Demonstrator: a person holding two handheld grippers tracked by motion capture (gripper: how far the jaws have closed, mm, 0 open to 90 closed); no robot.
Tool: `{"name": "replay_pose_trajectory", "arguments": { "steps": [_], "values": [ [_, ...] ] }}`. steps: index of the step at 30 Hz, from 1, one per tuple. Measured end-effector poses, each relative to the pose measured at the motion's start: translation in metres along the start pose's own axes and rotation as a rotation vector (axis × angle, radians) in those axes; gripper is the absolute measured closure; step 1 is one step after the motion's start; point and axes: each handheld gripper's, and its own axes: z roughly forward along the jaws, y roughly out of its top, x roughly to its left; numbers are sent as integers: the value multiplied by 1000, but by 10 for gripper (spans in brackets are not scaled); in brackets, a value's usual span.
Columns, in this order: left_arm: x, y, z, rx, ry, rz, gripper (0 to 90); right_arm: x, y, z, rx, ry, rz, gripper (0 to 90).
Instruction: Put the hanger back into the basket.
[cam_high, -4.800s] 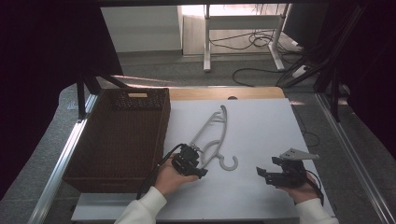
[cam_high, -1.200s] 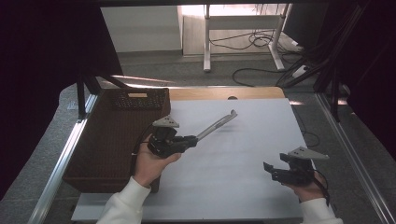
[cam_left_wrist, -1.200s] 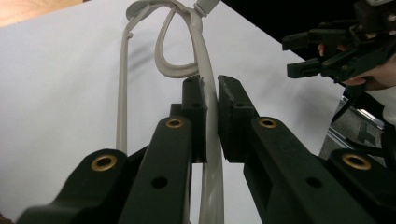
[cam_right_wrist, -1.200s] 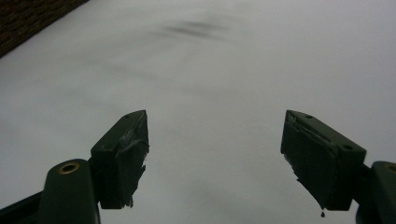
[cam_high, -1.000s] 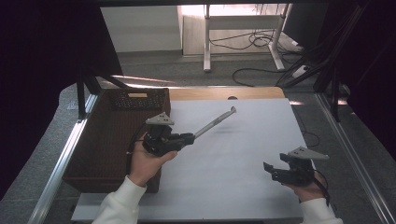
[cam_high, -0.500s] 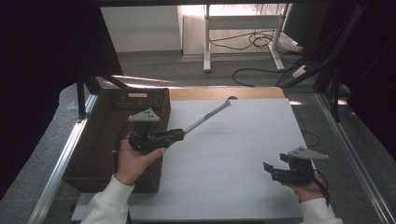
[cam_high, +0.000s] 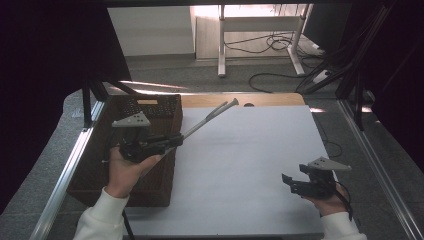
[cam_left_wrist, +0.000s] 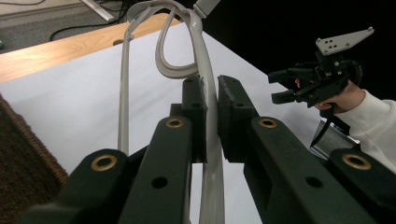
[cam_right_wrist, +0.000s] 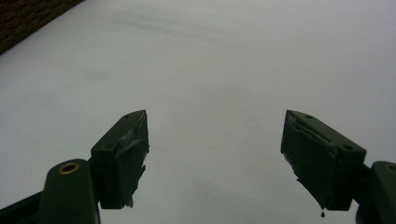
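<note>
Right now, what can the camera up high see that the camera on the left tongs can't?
High view alone: the brown wicker basket, whole, and the floor cables behind the table. Left gripper view alone: up close, the left tongs pinching the grey hanger. Both: the white table, the hanger, and the right tongs held open, with nothing in them.

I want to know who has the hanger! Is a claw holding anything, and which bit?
The left claw pinches the pale grey plastic hanger by one thin arm of its frame. The right claw is open, holding nothing.
</note>
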Motion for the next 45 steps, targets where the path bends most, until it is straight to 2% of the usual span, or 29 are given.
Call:
{"name": "replay_pose_trajectory", "arguments": {
  "steps": [19,27,34,45],
  "values": [
    [17,-8,-36,-52,7,-13,824,0,0,1,8,-5,1,239],
    [32,-16,-58,-76,13,-16,824,0,0,1,9,-6,-1,239],
    [47,-26,-74,-100,31,-40,824,0,0,2,11,-5,-2,239],
    [61,-38,-96,-130,60,-59,824,0,1,2,12,-5,-3,239]
  ]
}}
